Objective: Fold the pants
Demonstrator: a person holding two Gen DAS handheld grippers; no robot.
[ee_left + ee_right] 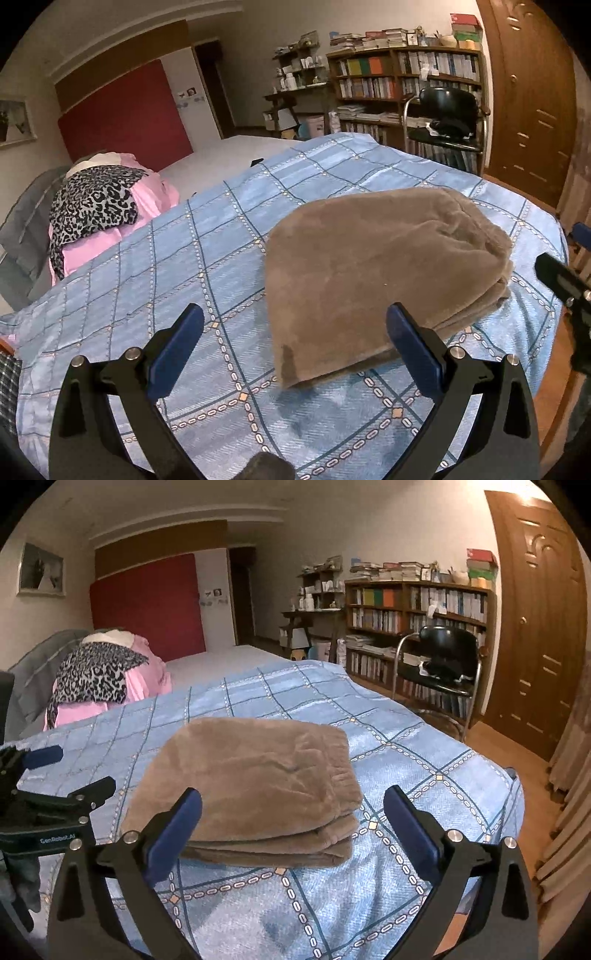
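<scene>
The brown fleece pants (384,280) (251,786) lie folded into a thick stack on the blue checked bedspread (192,258) (388,746). My left gripper (295,325) hovers above the bedspread at the stack's near left corner, jaws wide apart and empty. My right gripper (293,805) stands open just in front of the stack's near edge, its blue pads (410,830) clear of the fabric. In the right wrist view the left gripper (48,771) shows at the left edge. The right gripper's black body (565,284) pokes in at the right edge of the left wrist view.
A heap of pink and leopard-print clothes (99,206) (99,672) sits at the far left of the bed. A black chair (439,664) and a bookshelf (413,616) stand beyond the bed's right side, with a wooden door (539,627) further right.
</scene>
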